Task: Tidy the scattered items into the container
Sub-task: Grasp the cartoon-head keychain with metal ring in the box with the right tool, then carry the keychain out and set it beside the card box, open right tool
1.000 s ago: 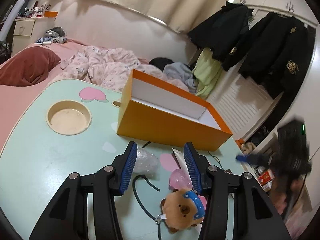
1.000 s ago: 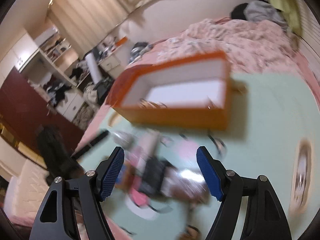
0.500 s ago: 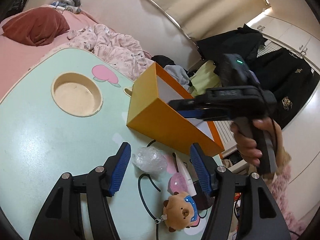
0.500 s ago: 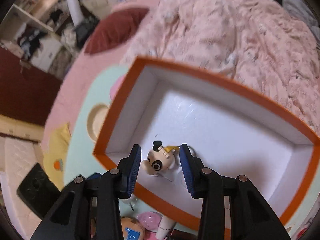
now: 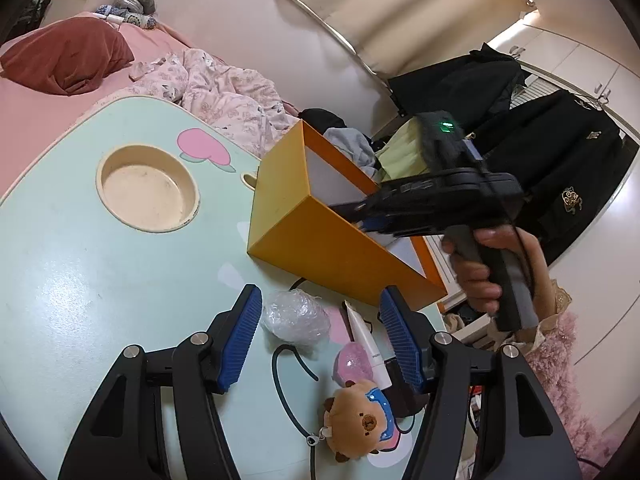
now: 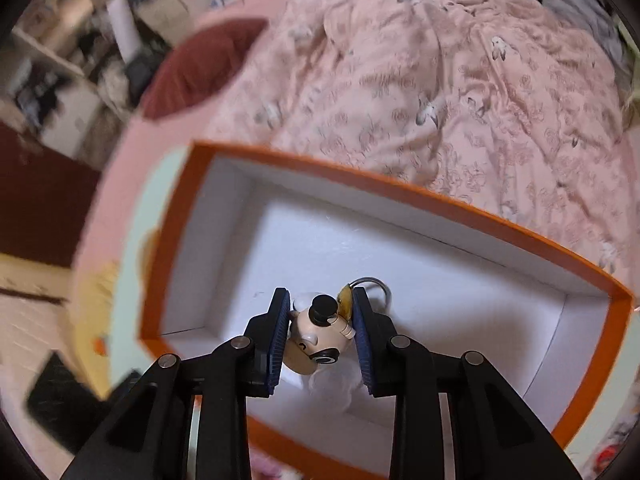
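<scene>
Over orange box [image 6: 472, 208], right gripper [image 6: 320, 330] closing, clamped on figurine [image 6: 318, 340]

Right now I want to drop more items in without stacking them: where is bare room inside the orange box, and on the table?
The orange cardboard box has bare white floor along its far wall and right end. The mint-green table is bare left of the left fingers. It is crowded between them, around the crumpled clear plastic wrap.

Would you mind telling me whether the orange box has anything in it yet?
Nearly empty: the orange box shows a bare white floor, with only the small figure clamped in the right gripper inside.
</scene>
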A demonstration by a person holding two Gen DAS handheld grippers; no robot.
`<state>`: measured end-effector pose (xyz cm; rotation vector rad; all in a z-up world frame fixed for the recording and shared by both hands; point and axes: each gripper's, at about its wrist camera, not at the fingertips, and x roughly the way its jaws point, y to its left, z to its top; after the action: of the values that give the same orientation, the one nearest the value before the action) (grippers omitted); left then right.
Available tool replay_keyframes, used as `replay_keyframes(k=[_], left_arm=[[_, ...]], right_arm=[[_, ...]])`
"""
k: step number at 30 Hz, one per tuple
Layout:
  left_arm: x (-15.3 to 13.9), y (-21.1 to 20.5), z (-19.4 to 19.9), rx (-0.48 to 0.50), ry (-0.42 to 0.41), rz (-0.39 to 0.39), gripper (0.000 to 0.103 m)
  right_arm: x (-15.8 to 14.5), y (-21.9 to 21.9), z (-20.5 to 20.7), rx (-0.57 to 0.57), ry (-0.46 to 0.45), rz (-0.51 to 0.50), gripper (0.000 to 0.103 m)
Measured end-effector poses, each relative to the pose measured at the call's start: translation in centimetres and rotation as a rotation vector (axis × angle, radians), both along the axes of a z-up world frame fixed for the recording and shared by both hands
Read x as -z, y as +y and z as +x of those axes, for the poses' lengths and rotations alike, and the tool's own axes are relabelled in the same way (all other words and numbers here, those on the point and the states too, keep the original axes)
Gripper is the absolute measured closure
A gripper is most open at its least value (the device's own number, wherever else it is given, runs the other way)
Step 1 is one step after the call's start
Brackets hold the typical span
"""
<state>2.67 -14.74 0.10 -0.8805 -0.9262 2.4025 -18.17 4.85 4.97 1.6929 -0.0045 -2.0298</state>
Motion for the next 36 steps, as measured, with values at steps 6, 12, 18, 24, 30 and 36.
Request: replay_keyframes(k=[6, 12, 18, 24, 30, 36], left_arm=[[0.0, 0.1, 0.0, -0.004, -0.002, -0.006, 0.041], [0.1, 0.1, -0.1, -0.007, -0.007, -0.01, 0.041], [0.1, 0.1, -0.3, -0.014, -0.015, -0.024, 0.041], [0.0, 0.4, -0.4, -0.015, -0.017, -0.043, 0.041], [0.1, 0.5, -0.4, -0.016, -0.018, -0.047, 0.041], [0.1, 0.4, -0.5, -0.016, -0.021, -0.05, 0.041]], right_arm=[[-7.1, 3.4, 6.2, 0.05, 0.264, -0.105, 0.074], [-7.1, 7.2, 14.1, 0.065, 0.349, -0.22, 0.074], [-3.0, 11.3, 16.7, 0.136, 0.3, -0.176, 0.074], [0.8, 13.8, 16.7, 0.211, 0.238, -0.133, 0.073], [1.5, 14.5, 16.8, 0.216, 0.265, -0.176, 0.069], [-0.1, 15.2, 18.0, 0.201, 0.364, -0.306, 0.043]])
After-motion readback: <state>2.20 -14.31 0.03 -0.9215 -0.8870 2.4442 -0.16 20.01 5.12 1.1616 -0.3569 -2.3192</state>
